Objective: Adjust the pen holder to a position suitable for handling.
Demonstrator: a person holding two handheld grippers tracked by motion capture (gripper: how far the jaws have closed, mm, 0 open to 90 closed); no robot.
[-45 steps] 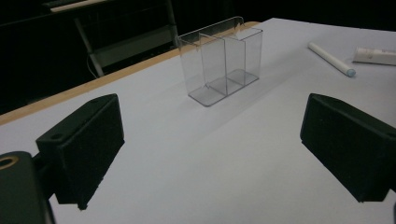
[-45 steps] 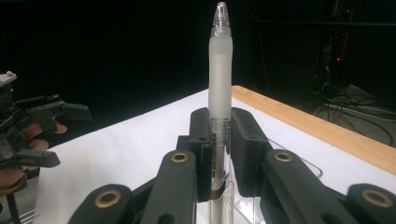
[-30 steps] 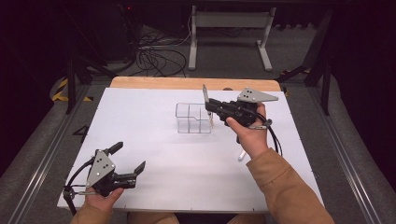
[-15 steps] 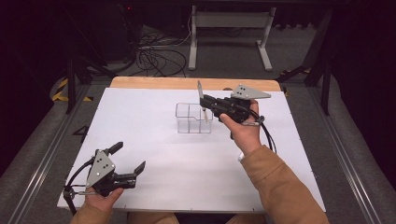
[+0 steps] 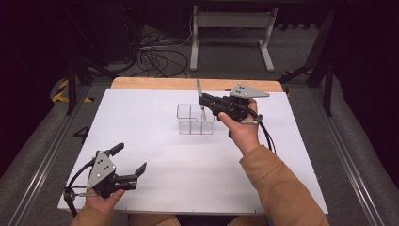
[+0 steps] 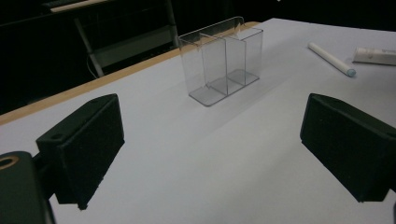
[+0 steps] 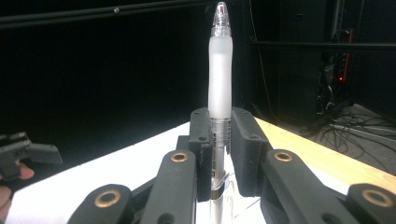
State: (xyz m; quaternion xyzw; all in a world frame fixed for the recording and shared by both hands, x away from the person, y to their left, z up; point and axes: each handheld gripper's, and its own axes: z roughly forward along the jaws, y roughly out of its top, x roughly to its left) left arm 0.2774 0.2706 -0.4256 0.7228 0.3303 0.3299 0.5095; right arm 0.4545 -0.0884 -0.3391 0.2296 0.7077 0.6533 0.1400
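My right gripper [image 5: 203,100] is shut on a frosted clear pen [image 5: 199,90] and holds it upright, tip up, over the right part of a clear divided box [image 5: 195,120] at the table's middle. The pen's lower end reaches down into or just behind the box; I cannot tell which. In the right gripper view the pen [image 7: 219,74] stands pinched between the two black pads of the gripper [image 7: 219,128]. My left gripper [image 5: 131,157] rests open at the front left, far from the box. Its view looks between wide-apart jaws [image 6: 212,140] towards the box [image 6: 219,60].
The white table top [image 5: 188,179] has a wooden strip along its far edge. A white marker [image 6: 329,58] and a white tube [image 6: 376,55] lie to the right of the box in the left gripper view. Cables and a metal stand lie on the floor beyond.
My right gripper has carried the upright pen leftwards, from beside the box's right end to over the box. The left gripper has stayed where it was, open.
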